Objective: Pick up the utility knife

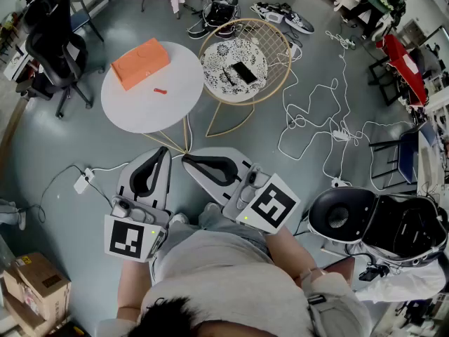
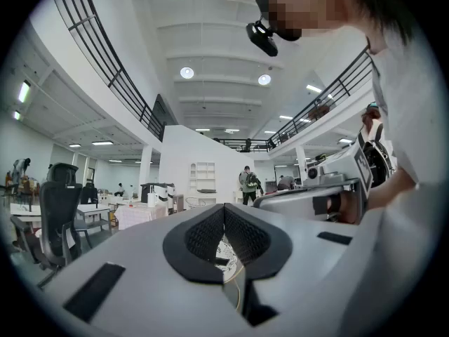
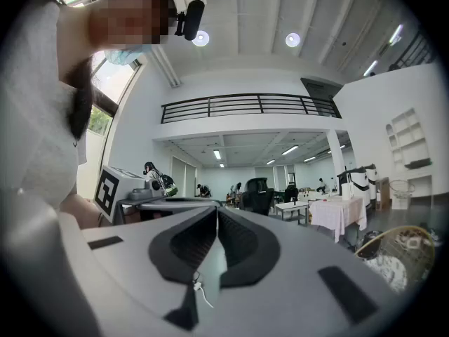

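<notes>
**Left hand-held gripper (image 1: 165, 151) and right hand-held gripper (image 1: 185, 159) both closed on nothing; utility knife (image 1: 161, 90) out on the worktop (image 1: 133, 114)**

Held low against the torso in the head view, side by side, tips aimed toward the round white worktop. In the left gripper view, jaws pressed together at the tips, nothing between them. Same in the right gripper view: jaws together, empty.

Utility knife lying flat on the worktop as a small red sliver, near the orange box (image 1: 140, 62) but not touching it; too small for any detail. Well apart from both grippers, with grey floor (image 1: 56, 146) in between.

Just right of the worktop, a wire-framed side table (image 1: 277, 62) with a patterned top and a dark flat item on it. To the worktop's left, a black office chair (image 1: 52, 48). Off to the right, white cables (image 1: 316, 118) looped over the floor.
</notes>
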